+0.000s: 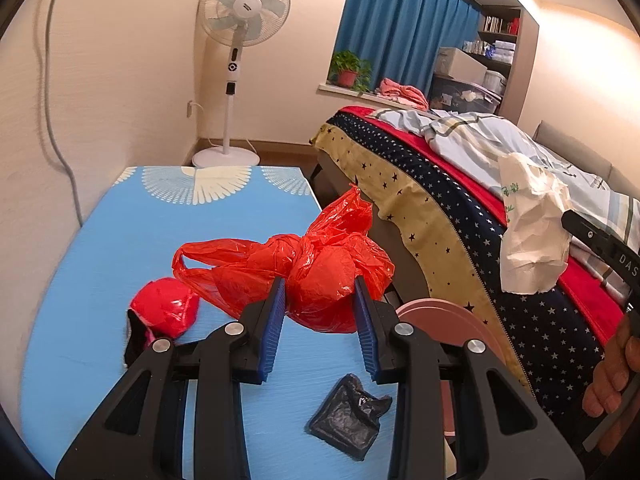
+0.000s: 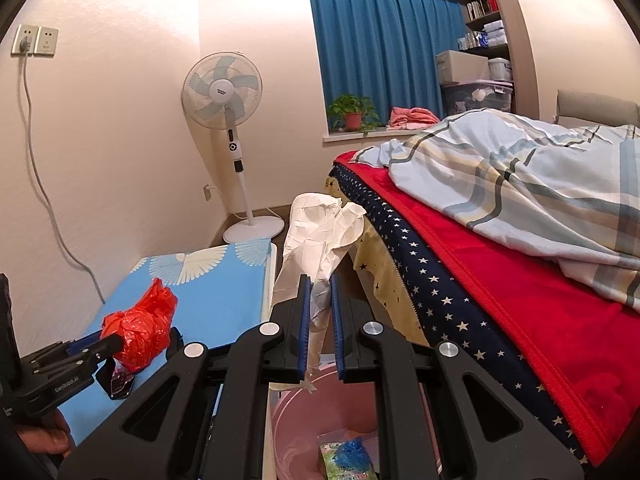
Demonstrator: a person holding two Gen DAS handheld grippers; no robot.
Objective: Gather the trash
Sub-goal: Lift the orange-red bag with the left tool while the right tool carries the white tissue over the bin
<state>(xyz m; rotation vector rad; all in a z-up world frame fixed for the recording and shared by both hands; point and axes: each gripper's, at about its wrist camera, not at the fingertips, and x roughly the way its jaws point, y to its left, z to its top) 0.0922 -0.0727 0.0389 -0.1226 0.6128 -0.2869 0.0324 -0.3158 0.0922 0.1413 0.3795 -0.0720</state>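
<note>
In the left wrist view my left gripper [image 1: 319, 286] is shut on a knotted red plastic bag [image 1: 324, 268], which hangs just above the blue-covered table [image 1: 160, 224]. A crumpled red wrapper [image 1: 166, 308] and a dark plastic scrap [image 1: 346, 420] lie on that table. My right gripper [image 2: 319, 280] is shut on a crumpled white paper bag [image 2: 320, 232], held over the pink bin [image 2: 296, 412]. The bin holds a green packet with a blue scrap [image 2: 346, 456]. The right wrist view shows the left gripper [image 2: 114, 344] with the red bag [image 2: 140, 328] at its lower left.
A bed [image 2: 500, 280] with a starred sheet, red blanket and plaid quilt runs close along the right, and the pink bin's rim [image 1: 436, 312] sits between it and the table. A standing fan [image 1: 240, 20] is in the far corner. A hand [image 1: 612, 384] holds the right gripper.
</note>
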